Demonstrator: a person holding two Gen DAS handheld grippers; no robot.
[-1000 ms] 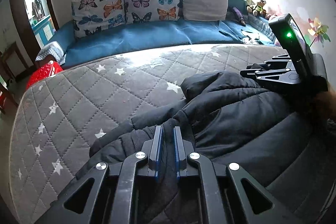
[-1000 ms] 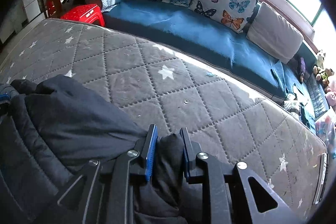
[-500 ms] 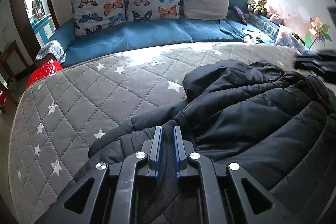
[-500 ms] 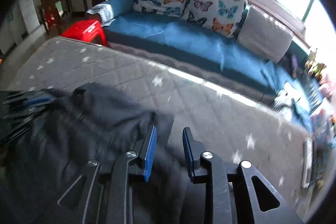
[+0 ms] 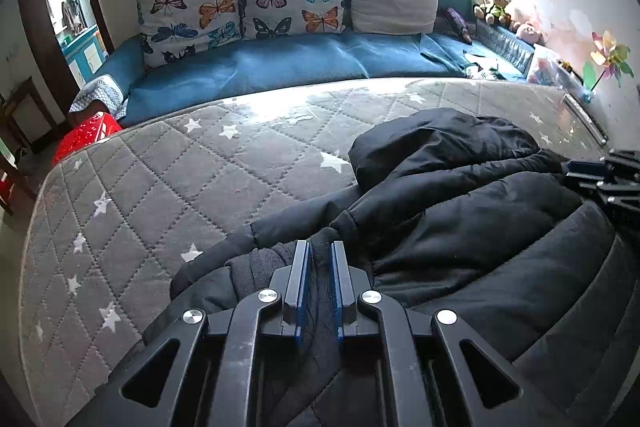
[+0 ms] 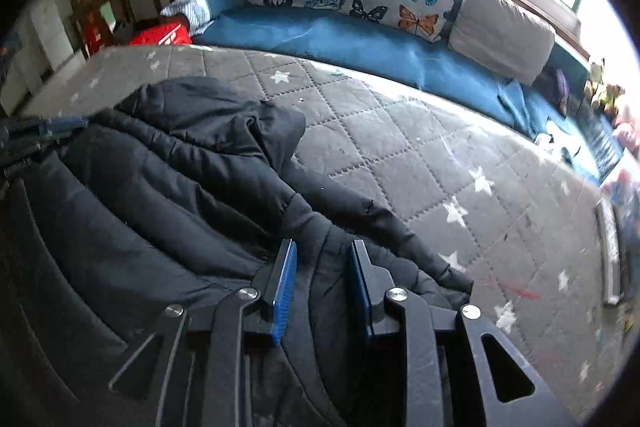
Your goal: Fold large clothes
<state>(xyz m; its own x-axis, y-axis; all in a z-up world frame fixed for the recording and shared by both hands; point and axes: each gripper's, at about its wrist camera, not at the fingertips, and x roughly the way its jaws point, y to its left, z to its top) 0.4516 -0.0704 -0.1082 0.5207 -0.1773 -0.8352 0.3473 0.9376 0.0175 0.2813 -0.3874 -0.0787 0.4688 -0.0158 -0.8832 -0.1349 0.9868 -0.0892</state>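
A black padded jacket point(image 5: 460, 219) lies crumpled on the grey star-quilted mattress point(image 5: 180, 187). My left gripper point(image 5: 319, 247) is shut on a fold at the jacket's near left edge, low over the mattress. In the right wrist view, my right gripper point(image 6: 322, 247) has a thick fold of the jacket point(image 6: 160, 187) pinched between its blue pads, at the garment's right side. The right gripper's tips point(image 5: 592, 175) show at the far right of the left wrist view. The left gripper point(image 6: 44, 131) shows blurred at the left edge of the right wrist view.
Beyond the mattress point(image 6: 400, 131) runs a blue sofa point(image 5: 300, 63) with butterfly cushions point(image 5: 240, 11) under a window. A red stool point(image 5: 90, 135) stands at the mattress's far left corner. Soft toys point(image 5: 496, 7) and a pinwheel point(image 5: 608, 57) line the right wall.
The right gripper has swung out to the right and slightly up, drawing the jacket's side with it, so the jacket lies spread wider. The left gripper has stayed where it was.
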